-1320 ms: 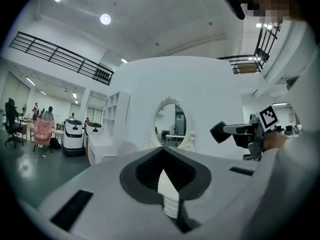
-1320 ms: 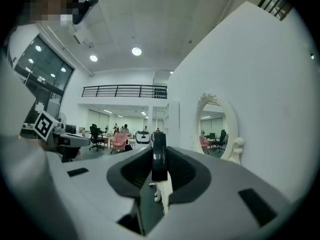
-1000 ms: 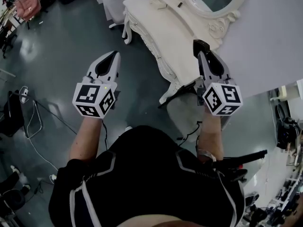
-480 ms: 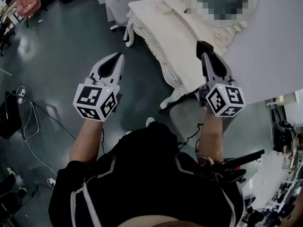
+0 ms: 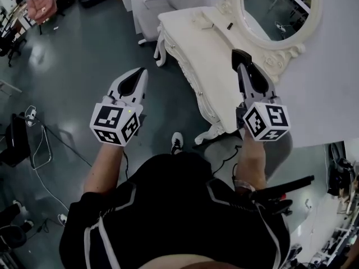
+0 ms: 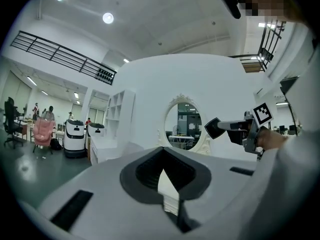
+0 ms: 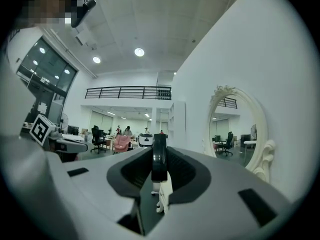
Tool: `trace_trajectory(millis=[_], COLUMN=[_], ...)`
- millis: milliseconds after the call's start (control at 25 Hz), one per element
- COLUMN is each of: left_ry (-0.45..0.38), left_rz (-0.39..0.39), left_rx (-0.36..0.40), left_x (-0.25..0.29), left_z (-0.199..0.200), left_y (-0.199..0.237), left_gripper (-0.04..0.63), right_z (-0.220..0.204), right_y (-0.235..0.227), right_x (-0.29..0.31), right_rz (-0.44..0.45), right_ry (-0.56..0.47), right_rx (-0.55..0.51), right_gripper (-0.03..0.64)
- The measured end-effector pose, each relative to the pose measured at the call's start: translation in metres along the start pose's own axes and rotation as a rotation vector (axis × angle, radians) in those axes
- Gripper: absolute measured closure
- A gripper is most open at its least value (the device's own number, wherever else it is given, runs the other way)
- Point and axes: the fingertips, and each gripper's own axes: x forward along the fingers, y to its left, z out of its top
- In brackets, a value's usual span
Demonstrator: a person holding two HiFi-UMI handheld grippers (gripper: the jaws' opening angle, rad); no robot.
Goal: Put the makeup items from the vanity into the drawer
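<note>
The white vanity (image 5: 205,55) with an oval mirror (image 5: 277,7) stands ahead and to the right, its drawer fronts (image 5: 175,50) closed. A small dark item (image 5: 229,25) and a pale item (image 5: 205,20) lie on its top near the mirror. My right gripper (image 5: 240,59) hangs over the vanity's near end, shut on a flat black makeup item (image 7: 159,156), which also shows in the left gripper view (image 6: 216,128). My left gripper (image 5: 140,73) is held over the floor left of the vanity, its jaws shut and empty (image 6: 162,151).
A grey stool (image 5: 280,144) stands by the vanity's near end, partly hidden by my right arm. A white cabinet and grey chair (image 5: 148,7) stand behind the vanity. Cables (image 5: 39,142) lie on the dark floor at left. A pink chair (image 5: 42,4) is far left.
The person has stepped forward, so the vanity and mirror sit further right and fuller in view, and a shoe shows. Both grippers keep their pose; the black item stays held.
</note>
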Motion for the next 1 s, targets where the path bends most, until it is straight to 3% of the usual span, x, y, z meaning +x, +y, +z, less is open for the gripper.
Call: trace_trajectory(millis=[440,720,1000], left_ry=[0.044,0.074,0.071], left_rz=[0.023,0.013,-0.012], left_rx=[0.005,0.042,0.055], left_x=[0.097,0.15,0.2], left_z=[0.001,0.005,0.005], left_y=[0.014,0.009,0.007], left_gripper=[0.592,0.592,0.592], right_z=[-0.01,-0.019,-0.029], right_y=[-0.063,-0.109,-0.148], right_x=[0.071,0.093,0.111], right_rz=[0.036,-0.013,-0.026], right_ry=[0.016,0.028,0.023], right_rx=[0.011,-0.035,-0.011], right_gripper=[0.522,0.522,0.522])
